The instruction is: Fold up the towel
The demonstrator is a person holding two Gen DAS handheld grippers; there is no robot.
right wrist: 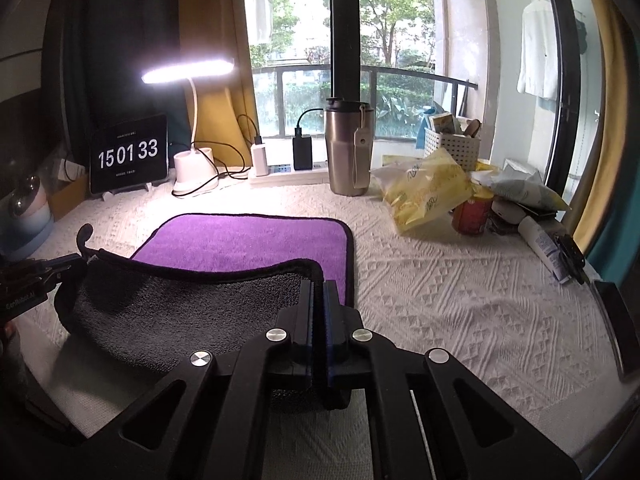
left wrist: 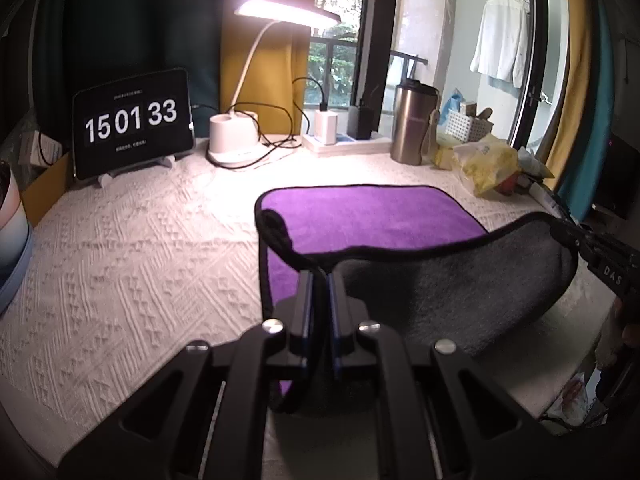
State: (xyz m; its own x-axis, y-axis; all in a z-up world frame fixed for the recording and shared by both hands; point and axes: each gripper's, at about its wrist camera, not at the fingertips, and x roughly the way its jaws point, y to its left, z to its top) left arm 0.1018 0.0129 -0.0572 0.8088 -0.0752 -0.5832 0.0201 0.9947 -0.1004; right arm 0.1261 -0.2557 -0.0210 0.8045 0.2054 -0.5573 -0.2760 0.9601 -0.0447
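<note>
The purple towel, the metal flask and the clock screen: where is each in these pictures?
purple towel (right wrist: 248,240), right wrist view, on its flat purple face lying on the table.
metal flask (right wrist: 348,152), right wrist view, on the middle of its steel body.
clock screen (left wrist: 131,119), left wrist view, on the digits.

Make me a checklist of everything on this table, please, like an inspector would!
Surface: white textured cloth covers the table.
Job's things: purple towel, near edge lifted, grey underside showing.
Clutter: steel tumbler, yellow bags, white basket, red can, tube.
Grippers: left gripper and right gripper each shut on a near corner of the towel.
Cables: black cords by the lamp and chargers.
Surroundings: clock tablet, window, hanging shirt.
</note>
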